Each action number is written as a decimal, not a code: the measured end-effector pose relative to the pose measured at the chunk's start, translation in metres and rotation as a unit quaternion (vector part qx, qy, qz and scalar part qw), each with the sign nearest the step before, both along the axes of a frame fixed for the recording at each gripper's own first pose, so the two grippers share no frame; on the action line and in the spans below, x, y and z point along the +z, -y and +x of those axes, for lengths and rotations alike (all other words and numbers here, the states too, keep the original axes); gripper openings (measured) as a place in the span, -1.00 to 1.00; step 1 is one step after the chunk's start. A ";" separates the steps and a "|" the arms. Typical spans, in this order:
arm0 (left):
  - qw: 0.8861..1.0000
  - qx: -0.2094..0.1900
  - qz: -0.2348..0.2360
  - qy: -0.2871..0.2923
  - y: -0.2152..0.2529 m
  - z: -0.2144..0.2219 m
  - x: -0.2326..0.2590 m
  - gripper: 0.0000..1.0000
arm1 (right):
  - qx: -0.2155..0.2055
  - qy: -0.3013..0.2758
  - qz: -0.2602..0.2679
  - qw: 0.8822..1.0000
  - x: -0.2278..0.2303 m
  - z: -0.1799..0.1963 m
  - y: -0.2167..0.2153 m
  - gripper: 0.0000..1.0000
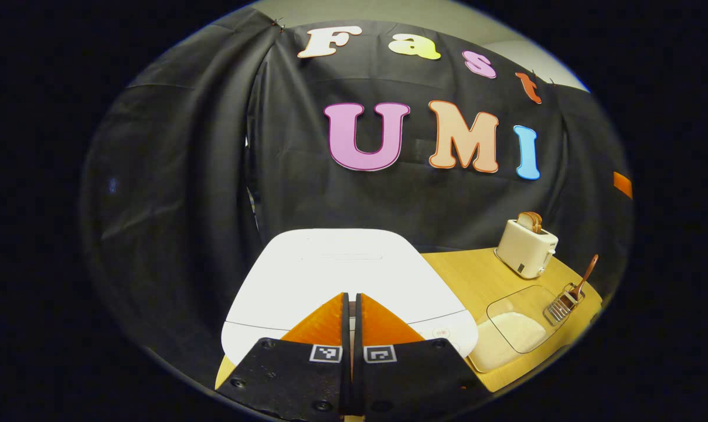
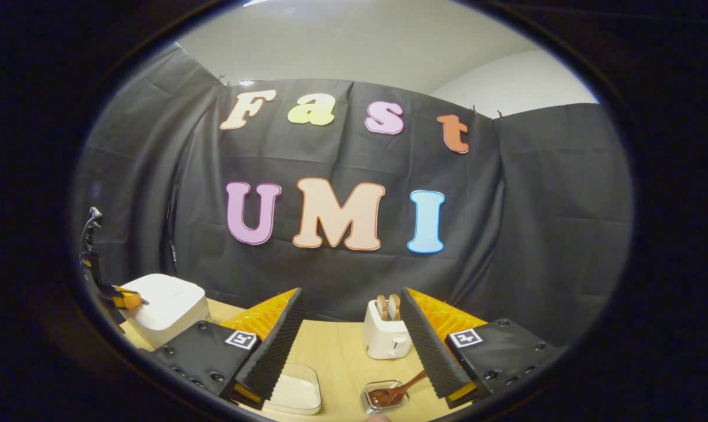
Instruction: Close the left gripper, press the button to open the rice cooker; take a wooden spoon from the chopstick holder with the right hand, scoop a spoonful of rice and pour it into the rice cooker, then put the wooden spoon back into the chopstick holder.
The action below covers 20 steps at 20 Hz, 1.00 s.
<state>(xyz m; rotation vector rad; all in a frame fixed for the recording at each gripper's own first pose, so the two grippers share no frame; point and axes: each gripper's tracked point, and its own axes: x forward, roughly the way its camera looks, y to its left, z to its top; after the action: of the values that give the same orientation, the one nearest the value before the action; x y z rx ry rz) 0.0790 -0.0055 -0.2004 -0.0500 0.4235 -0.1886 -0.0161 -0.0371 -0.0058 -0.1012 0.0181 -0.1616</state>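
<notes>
The left gripper (image 1: pixel 351 296), fingers pressed together on nothing, hangs just over the front of the shut rice cooker (image 1: pixel 336 275); its button (image 1: pixel 441 333) lies slightly right of the tips. The right gripper (image 2: pixel 350 346) gapes wide, the wooden spoon (image 2: pixel 396 391) just below it, handle slanting up-right.

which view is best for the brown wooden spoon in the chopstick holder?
Right gripper view: the brown wooden spoon sits close, between the open fingers, in the wire chopstick holder. Left gripper view shows the spoon small and far off at the table's right edge.
</notes>
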 end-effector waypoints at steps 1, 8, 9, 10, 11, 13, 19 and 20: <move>1.000 0.004 -0.006 0.009 0.000 0.001 0.003 -1.00 | -0.001 0.001 -0.001 1.000 -0.001 0.001 0.002 1.00; 0.999 0.014 -0.023 0.020 0.000 0.003 0.002 -1.00 | 0.006 0.002 0.007 1.000 -0.001 0.003 0.001 1.00; 1.000 0.011 -0.017 0.015 0.000 0.002 0.001 -1.00 | 0.008 0.003 0.006 1.000 -0.002 0.002 0.001 1.00; 1.000 0.008 -0.013 0.014 -0.001 0.003 0.001 -1.00 | 0.008 0.004 0.004 1.000 0.000 0.001 0.002 1.00; 1.000 0.005 -0.012 0.010 -0.001 0.003 0.003 -1.00 | 0.007 0.006 0.002 1.000 0.001 0.001 0.005 1.00; 1.000 0.005 -0.022 0.017 -0.002 0.006 0.014 -1.00 | 0.004 0.008 0.003 1.000 0.003 -0.001 0.009 1.00; 0.997 0.008 0.003 0.077 -0.001 0.024 0.068 -1.00 | -0.002 0.015 0.005 1.000 0.007 -0.004 0.024 1.00; 0.997 0.008 0.010 0.081 -0.001 0.027 0.073 -1.00 | -0.002 0.015 0.005 1.000 0.007 -0.004 0.025 1.00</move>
<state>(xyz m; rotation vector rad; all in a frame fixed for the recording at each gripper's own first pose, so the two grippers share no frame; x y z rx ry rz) 0.1062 -0.0049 -0.1269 -0.0185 0.2635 -0.1706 -0.0203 -0.0624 0.0014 -0.0881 -0.0103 -0.1665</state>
